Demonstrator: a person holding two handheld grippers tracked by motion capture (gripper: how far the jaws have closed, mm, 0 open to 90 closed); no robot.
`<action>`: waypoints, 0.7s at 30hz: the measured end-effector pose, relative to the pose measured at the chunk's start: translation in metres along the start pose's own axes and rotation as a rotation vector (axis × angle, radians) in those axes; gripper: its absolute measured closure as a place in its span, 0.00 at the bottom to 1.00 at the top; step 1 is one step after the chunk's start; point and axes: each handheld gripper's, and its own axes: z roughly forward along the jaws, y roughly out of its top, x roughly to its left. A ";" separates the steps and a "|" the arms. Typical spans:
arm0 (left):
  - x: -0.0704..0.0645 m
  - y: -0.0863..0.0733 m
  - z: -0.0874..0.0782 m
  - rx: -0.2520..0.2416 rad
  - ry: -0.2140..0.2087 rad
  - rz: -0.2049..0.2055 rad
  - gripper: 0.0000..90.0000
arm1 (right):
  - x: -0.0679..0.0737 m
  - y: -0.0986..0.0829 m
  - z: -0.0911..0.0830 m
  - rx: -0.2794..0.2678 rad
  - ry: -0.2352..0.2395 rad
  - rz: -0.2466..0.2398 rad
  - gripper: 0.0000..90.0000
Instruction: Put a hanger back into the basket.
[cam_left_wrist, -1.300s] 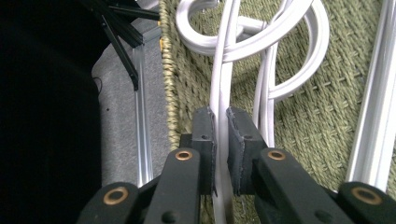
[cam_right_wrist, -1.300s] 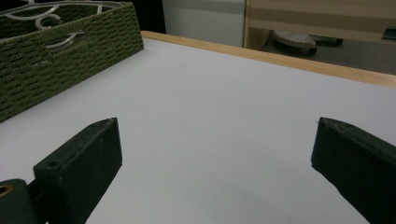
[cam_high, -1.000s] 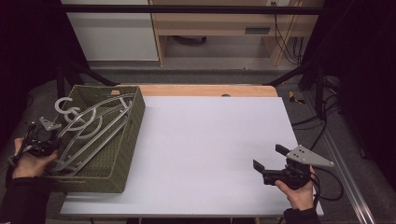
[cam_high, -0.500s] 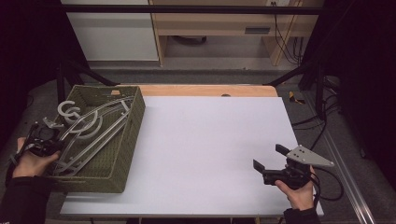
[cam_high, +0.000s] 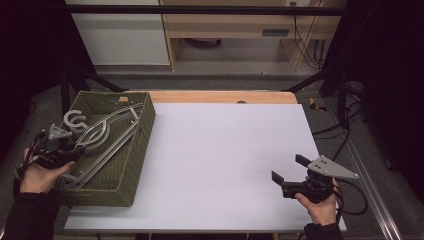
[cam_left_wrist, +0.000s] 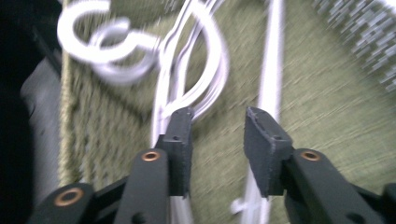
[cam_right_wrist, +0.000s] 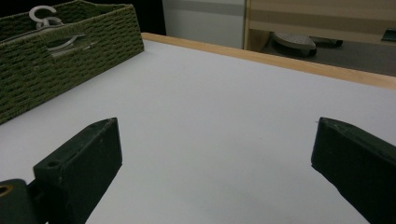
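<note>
A green woven basket (cam_high: 145, 130) stands on the left part of the white table (cam_high: 225, 150). Several grey clothes hangers (cam_high: 107, 132) lie in it, their hooks (cam_high: 75, 120) toward the basket's far left side. My left gripper (cam_high: 76, 149) reaches in over the basket's left rim, just above the hangers. In the left gripper view its jaws stand a little apart over the pale hanger wires (cam_left_wrist: 205, 60), and the blurred gap (cam_left_wrist: 219, 123) has nothing in it. My right gripper (cam_high: 288, 167) hovers open over the bare table at the front right, and points at the basket (cam_right_wrist: 70, 51).
A wooden strip (cam_high: 220, 96) borders the table's far edge. Behind it stand a white cabinet (cam_high: 120, 35) and a wooden shelf unit (cam_high: 235, 25). Cables (cam_high: 345, 130) and a metal rail (cam_high: 372, 180) run along the right side of the table.
My left gripper has shifted slightly to the right, farther in over the hangers. The right gripper has stayed in place, still open.
</note>
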 end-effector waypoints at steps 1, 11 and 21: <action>-0.004 0.001 -0.004 -0.028 -0.020 -0.004 0.62 | 0.000 0.000 0.000 0.000 0.002 0.000 0.02; -0.050 0.004 -0.023 -0.280 -0.154 -0.047 0.50 | 0.000 0.000 -0.001 -0.012 0.000 0.003 0.02; -0.089 -0.007 -0.024 -0.454 -0.338 -0.125 0.34 | -0.001 0.000 -0.003 -0.020 0.001 0.005 0.02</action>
